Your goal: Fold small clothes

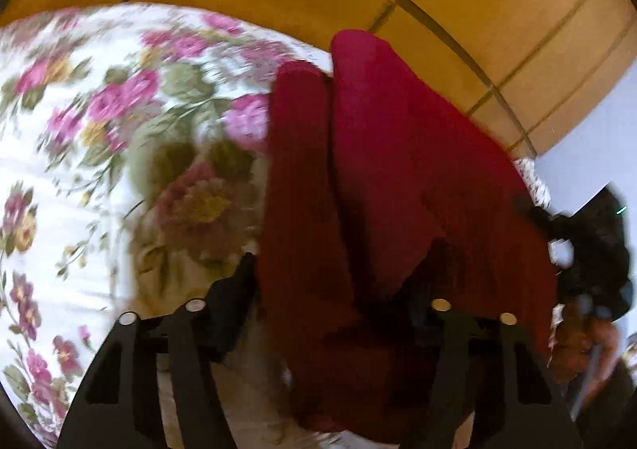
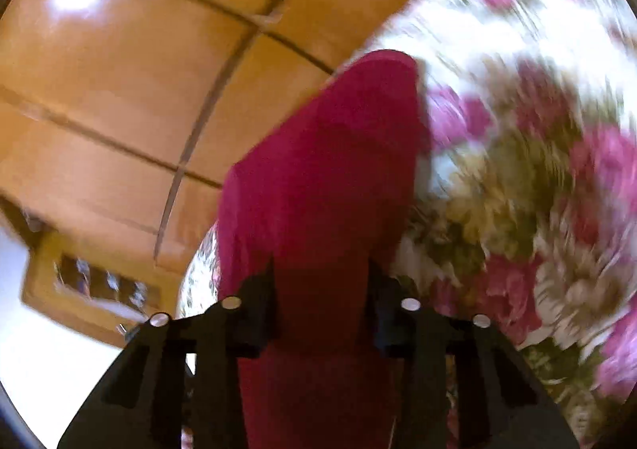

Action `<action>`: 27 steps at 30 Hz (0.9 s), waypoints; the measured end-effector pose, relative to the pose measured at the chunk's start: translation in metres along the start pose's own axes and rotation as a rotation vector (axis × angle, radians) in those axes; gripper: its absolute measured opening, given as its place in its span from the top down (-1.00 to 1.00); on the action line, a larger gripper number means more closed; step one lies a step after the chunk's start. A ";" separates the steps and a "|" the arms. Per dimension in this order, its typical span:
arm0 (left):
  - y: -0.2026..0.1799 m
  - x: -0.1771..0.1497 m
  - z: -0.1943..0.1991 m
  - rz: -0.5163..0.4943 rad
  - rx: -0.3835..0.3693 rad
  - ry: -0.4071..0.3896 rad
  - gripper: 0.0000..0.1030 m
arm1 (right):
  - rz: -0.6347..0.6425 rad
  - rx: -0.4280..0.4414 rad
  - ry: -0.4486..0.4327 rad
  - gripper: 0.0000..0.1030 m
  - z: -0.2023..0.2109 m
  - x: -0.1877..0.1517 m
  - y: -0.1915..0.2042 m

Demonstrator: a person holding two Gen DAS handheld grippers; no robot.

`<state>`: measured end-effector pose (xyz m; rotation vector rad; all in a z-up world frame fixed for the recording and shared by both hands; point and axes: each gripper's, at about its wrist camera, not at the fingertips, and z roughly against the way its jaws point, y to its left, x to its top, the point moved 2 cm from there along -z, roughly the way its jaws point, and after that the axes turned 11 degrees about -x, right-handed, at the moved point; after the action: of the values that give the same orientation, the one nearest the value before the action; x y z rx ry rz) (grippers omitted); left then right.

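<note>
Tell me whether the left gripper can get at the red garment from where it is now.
Probably yes. In the left wrist view the red garment already lies between the fingers of the left gripper on the floral sheet, with nothing in front. Blur hides whether they are clamped on it.

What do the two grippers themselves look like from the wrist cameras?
Left gripper and right gripper match: matte black plastic, two angular fingers with slotted cut-outs, four small round silver studs across the top. No cables, markings or sleeves are visible.
</note>
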<state>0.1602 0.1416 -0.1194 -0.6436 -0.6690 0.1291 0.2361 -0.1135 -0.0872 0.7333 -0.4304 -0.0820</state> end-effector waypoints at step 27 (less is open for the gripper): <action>-0.134 -0.042 0.062 -0.283 0.295 -0.145 -0.93 | 0.161 -0.606 -0.341 -0.96 0.166 -0.110 0.015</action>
<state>0.0770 0.0534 -0.0249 -0.2535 -0.8554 0.0102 0.0668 -0.1828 -0.0070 0.0827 -0.7454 -0.1774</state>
